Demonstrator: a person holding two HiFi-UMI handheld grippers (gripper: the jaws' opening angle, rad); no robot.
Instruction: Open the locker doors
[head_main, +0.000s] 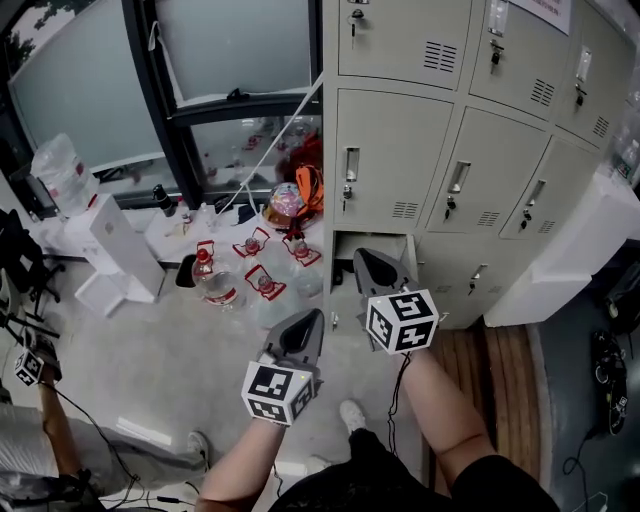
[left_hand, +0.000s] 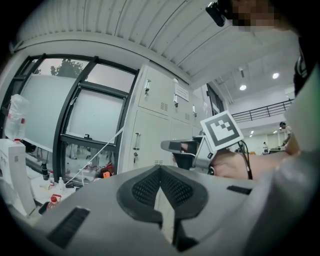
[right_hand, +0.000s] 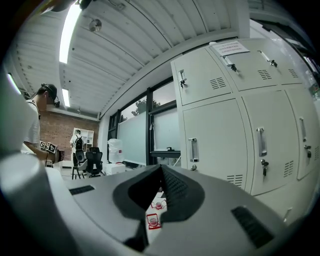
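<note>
Left gripper (head_main: 300, 338) is hovering over the floor beside the lockers (head_main: 400, 150), jaws closed together, nothing between them. Right gripper (head_main: 378, 268) is pointing at the bottom row, just short of it, jaws likewise meeting, empty. Upper locker doors (right_hand: 215, 145) are sitting flush, keys hanging in their locks. Water bottles (head_main: 212, 282) are standing left of the lockers.

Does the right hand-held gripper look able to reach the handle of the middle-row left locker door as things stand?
Probably yes: the right hand-held gripper faces the lockers with only open air up to the handle. Its shut jaws would need opening to grip it.
</note>
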